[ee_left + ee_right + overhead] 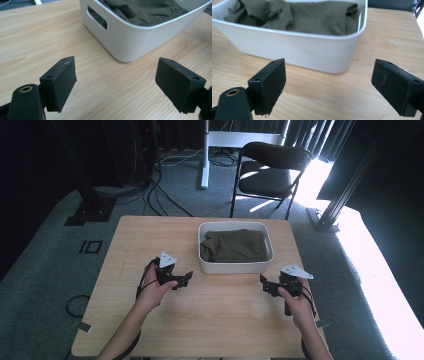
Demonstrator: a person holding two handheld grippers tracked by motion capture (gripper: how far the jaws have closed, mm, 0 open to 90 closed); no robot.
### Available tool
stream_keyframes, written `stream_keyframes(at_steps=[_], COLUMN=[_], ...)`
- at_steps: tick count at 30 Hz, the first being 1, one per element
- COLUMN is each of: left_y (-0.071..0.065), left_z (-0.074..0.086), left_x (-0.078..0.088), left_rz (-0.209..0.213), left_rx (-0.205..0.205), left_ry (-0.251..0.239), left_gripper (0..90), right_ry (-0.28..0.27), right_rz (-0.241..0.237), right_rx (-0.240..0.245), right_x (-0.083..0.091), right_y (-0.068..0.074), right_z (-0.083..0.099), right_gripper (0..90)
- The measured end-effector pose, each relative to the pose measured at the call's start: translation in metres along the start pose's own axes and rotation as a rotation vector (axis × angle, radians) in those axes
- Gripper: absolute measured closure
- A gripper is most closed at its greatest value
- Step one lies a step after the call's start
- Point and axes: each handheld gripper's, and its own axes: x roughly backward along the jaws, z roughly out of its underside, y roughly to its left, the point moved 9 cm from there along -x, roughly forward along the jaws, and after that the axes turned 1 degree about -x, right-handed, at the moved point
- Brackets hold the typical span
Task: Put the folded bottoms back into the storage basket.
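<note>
Harsh daylight from the right, blown out on the carpet [380,285]; dark, murky room at left. Soft, slightly blurred overall. Evenly lit wooden table [30,37], faint shadow beside the white bin [130,42].

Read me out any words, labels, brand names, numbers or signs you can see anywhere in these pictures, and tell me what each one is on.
None: there is no readable text.
White bin: plain walls, no label or brand.
Olive cloth in the bin: no tag or print shows.
Wooden table: bare grain.
Left gripper and right gripper: black fingers, unmarked.
Floor mark left of the table: a black square outline, not lettering.
</note>
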Motion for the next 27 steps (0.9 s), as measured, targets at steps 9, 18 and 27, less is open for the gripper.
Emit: stream_keyframes(at_steps=[9, 18, 27], left_y=[0.008, 0.019, 0.029], left_z=[0.026, 0.055, 0.087], left_x=[0.008, 0.016, 0.024], left_rz=[-0.027, -0.066, -0.103], left_rx=[0.017, 0.039, 0.072], left_ry=[0.002, 0.031, 0.074], left_gripper=[18.5, 18.5, 18.5], right_ry=[0.026, 0.08, 0.127], right_rz=[0.018, 0.032, 0.069], right_rx=[-0.008, -0.029, -0.02], right_x=[0.003, 0.003, 0.005], right_y=[-0.006, -0.012, -0.022], right_z=[0.026, 0.054, 0.074], right_gripper=[12.2, 11.2, 11.2])
